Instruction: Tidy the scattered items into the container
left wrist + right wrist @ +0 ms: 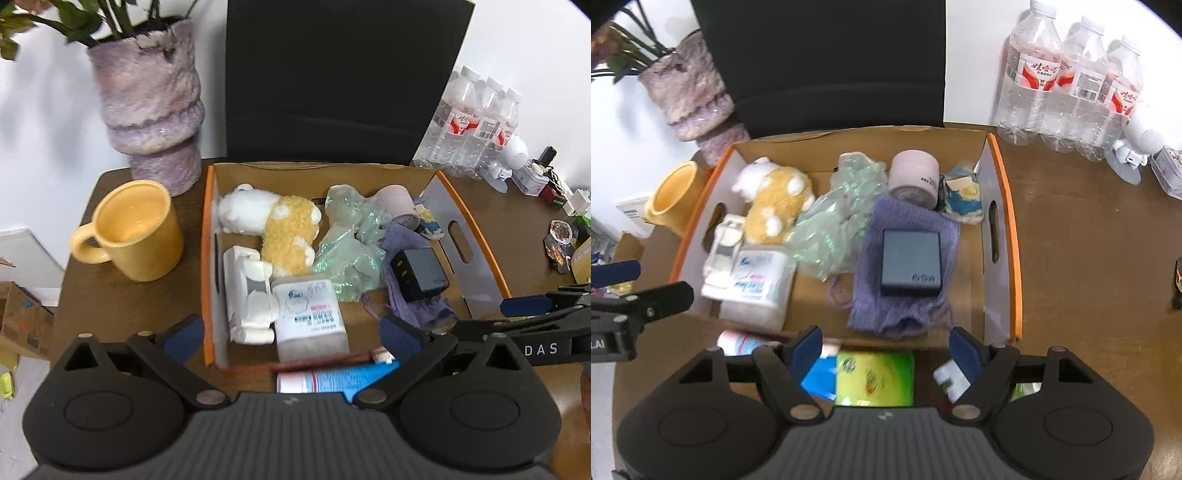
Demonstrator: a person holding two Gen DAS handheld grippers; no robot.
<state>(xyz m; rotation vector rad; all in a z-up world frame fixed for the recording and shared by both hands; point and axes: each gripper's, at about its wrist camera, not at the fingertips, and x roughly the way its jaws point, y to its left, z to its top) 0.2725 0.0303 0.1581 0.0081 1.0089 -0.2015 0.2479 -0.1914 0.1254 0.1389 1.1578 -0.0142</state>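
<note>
Your left gripper (291,338) and right gripper (886,349) both hang with jaws spread wide, grasping nothing. Ahead of both jaws sits the box (1008,236), holding a plush (275,225), a white bottle (310,314), crumpled film (834,225), a jar (914,177) and a charger (911,264) on a purple cloth (897,314). Outside it, a tube (332,380) lies between your left jaws and a green pack (875,378) between your right.

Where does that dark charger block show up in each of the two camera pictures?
Left wrist view: the dark charger block lies right of centre, inside the cardboard box, resting on the purple cloth.
Right wrist view: the same block sits near the middle, flat on the cloth.
Shared landmark: the box's orange-edged right wall with its handle slot.
</note>
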